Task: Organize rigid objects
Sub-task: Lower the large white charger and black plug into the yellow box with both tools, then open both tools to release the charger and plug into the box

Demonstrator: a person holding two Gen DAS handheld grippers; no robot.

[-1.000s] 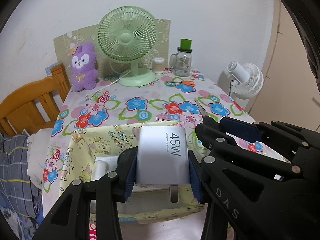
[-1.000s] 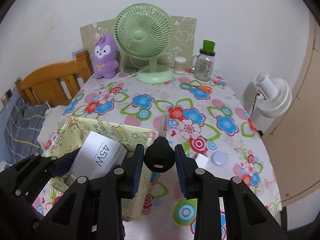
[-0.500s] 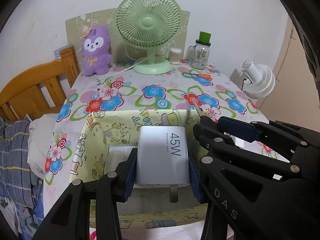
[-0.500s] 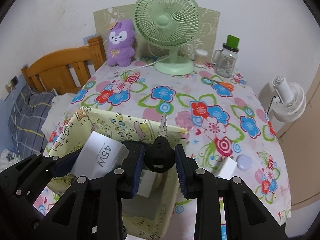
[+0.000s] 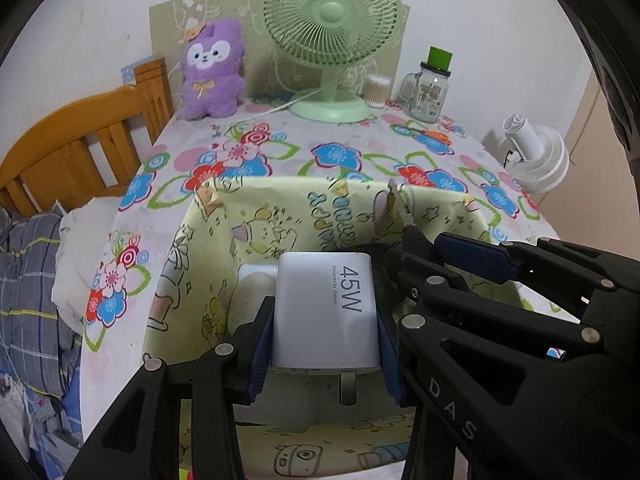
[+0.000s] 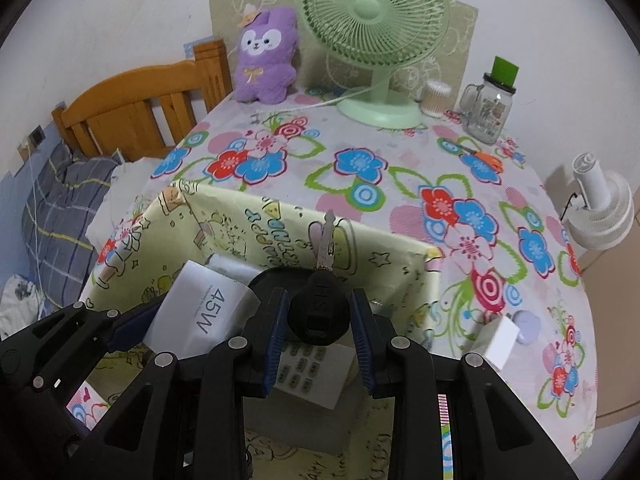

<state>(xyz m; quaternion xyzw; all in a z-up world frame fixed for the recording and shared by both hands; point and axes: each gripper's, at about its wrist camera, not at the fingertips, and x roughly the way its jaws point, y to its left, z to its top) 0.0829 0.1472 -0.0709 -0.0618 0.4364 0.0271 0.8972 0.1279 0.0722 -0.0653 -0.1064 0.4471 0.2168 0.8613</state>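
My left gripper (image 5: 325, 334) is shut on a white 45W charger (image 5: 326, 312), held over the open yellow cartoon-print box (image 5: 208, 264). My right gripper (image 6: 319, 322) is shut on a black-headed key (image 6: 318, 312), blade pointing forward, also over the box (image 6: 224, 216). The charger (image 6: 200, 312) and left gripper show at the left of the right wrist view. Inside the box lie a white calculator-like item (image 6: 308, 376) and another white object (image 5: 252, 280). A small white cube (image 6: 500, 340) and a pale lilac pebble-shaped item (image 6: 530, 322) lie on the table right of the box.
The floral tablecloth (image 6: 360, 168) holds a green fan (image 6: 376, 20), a purple plush (image 6: 266, 56), a glass jar mug with green lid (image 6: 488, 108), a cotton-swab pot (image 6: 434, 98) and orange scissors (image 6: 484, 158). A wooden bed frame (image 6: 140, 108) is left, a white fan (image 6: 600, 208) right.
Both grippers have moved forward and over the box, carrying the charger and the key. The box interior now lies directly beneath them.
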